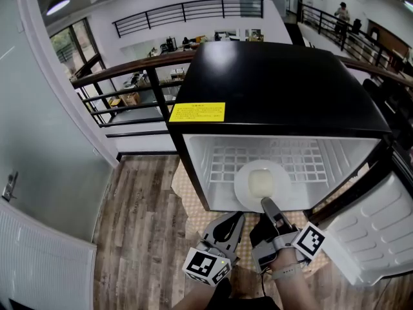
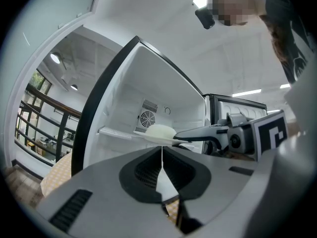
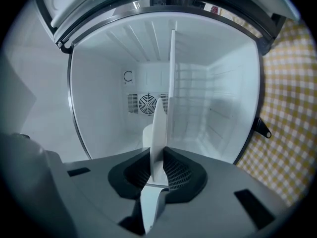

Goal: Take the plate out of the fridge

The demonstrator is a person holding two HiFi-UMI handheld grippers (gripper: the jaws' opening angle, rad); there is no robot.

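Fridge (image 1: 284, 89): one, black, door (image 1: 381, 231) swung open; one wire shelf (image 1: 219, 160) inside.
Plate (image 1: 248, 187): one, white, on the shelf's front part, carrying one pale lump (image 1: 261, 182).
Right gripper (image 1: 271, 208): clamped on the plate's near rim.
Left gripper (image 1: 229, 228): jaws pressed together, holding nothing, beside the right.

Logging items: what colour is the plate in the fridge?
White plate, clearest in the head view.

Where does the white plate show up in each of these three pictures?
Head view: the plate sits low centre at the fridge mouth, held by the right tool.
Left gripper view: centre, edge-on, just above the shut left tool.
Right gripper view: centre, an upright white strip between the jaws.
Shared landmark: the white shelf behind the plate.
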